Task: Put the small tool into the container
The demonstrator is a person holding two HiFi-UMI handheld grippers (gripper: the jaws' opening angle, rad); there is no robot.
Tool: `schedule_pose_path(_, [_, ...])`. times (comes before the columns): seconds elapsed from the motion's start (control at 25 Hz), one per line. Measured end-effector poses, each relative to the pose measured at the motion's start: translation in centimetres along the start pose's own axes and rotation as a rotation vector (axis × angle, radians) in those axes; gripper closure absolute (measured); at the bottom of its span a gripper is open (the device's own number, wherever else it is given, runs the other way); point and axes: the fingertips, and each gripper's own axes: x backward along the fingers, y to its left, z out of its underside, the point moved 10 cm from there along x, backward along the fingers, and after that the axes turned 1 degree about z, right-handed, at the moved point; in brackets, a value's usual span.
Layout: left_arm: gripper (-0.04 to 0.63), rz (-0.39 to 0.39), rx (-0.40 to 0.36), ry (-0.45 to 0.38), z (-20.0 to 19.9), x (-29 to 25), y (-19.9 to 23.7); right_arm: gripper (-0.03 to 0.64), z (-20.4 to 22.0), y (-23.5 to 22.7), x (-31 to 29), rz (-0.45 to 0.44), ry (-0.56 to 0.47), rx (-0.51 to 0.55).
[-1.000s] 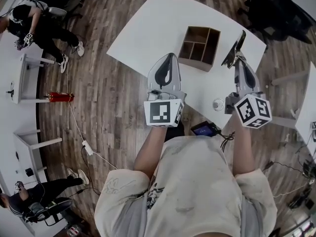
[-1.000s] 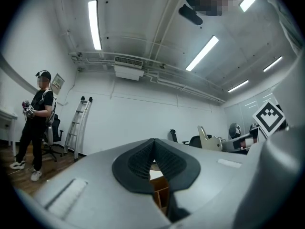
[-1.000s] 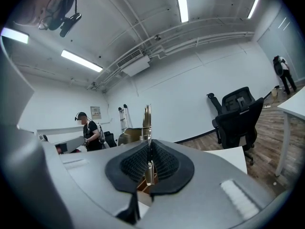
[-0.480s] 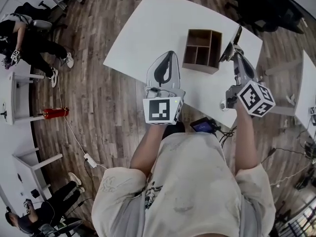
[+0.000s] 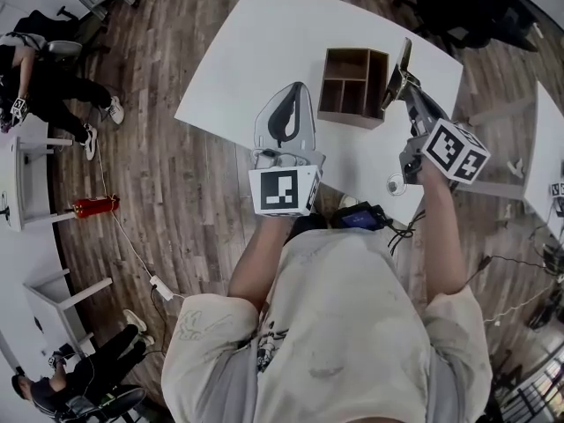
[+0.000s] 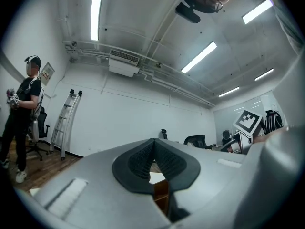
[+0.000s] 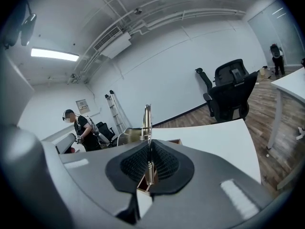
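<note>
A brown wooden container (image 5: 353, 85) with several open compartments stands on the white table (image 5: 264, 42). My right gripper (image 5: 395, 79) is shut on a thin flat metal tool (image 5: 403, 56), held just right of the container's right edge and above the table. In the right gripper view the tool (image 7: 147, 123) stands upright between the closed pads, its tip well above them, with the container (image 7: 143, 181) showing beneath. My left gripper (image 5: 284, 126) is shut with nothing in it, held over the table's near edge, left of the container. A corner of the container (image 6: 161, 194) shows under its pads.
A small clear round object (image 5: 393, 183) lies on the table near my right forearm. A dark device (image 5: 359, 218) sits at the table's near edge. Black office chairs (image 5: 458, 7) stand beyond the table. Other people are at the left, by white furniture and a red object (image 5: 91, 206).
My right gripper has carried the tool leftward, closer to the container's right side. The head view has shifted, and the left gripper stays shut in about the same place.
</note>
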Motion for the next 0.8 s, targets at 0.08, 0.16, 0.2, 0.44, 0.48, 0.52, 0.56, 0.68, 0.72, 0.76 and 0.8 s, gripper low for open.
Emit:
schedule_pose_path(0.08, [0.581, -0.006, 0.003, 0.006, 0.1, 0.1, -0.2, 0.610, 0.1, -0.1, -0.3, -0.005, 0.023, 0.000])
schedule_pose_path(0.16, [0.581, -0.013, 0.008, 0.005, 0.1, 0.2, -0.4, 0.610, 0.0, -0.2, -0.7, -0.010, 0.040, 0.002])
schedule_pose_path(0.2, [0.581, -0.015, 0.010, 0.004, 0.1, 0.1, -0.5, 0.611, -0.1, -0.3, -0.8, -0.010, 0.047, 0.001])
schedule_pose_path(0.44, [0.581, -0.012, -0.003, 0.010, 0.1, 0.0, -1.1, 0.611, -0.3, -1.2, -2.0, -0.015, 0.106, -0.033])
schedule_pose_path(0.48, [0.581, -0.012, -0.003, 0.011, 0.1, 0.0, -1.2, 0.611, -0.3, -1.4, -2.1, -0.013, 0.118, -0.039])
schedule_pose_path(0.52, [0.581, -0.013, 0.000, 0.012, 0.2, -0.1, -1.4, 0.611, -0.4, -1.6, -2.2, -0.010, 0.129, -0.044])
schedule_pose_path(0.56, [0.581, -0.015, 0.005, 0.012, 0.2, -0.2, -1.6, 0.611, -0.5, -1.9, -2.2, -0.006, 0.140, -0.048])
schedule_pose_path(0.68, [0.581, -0.013, 0.005, 0.006, 0.2, -0.2, -1.9, 0.611, -0.5, -2.4, -2.6, 0.001, 0.170, -0.058])
schedule_pose_path(0.72, [0.581, -0.011, 0.003, 0.006, 0.2, -0.2, -1.9, 0.611, -0.5, -2.6, -2.7, 0.002, 0.178, -0.062])
schedule_pose_path(0.76, [0.581, -0.009, 0.001, 0.005, 0.2, -0.2, -2.0, 0.611, -0.5, -2.7, -2.9, 0.003, 0.185, -0.065])
schedule_pose_path(0.8, [0.581, -0.008, -0.002, 0.004, 0.2, -0.3, -2.0, 0.610, -0.6, -2.8, -3.1, 0.003, 0.191, -0.067])
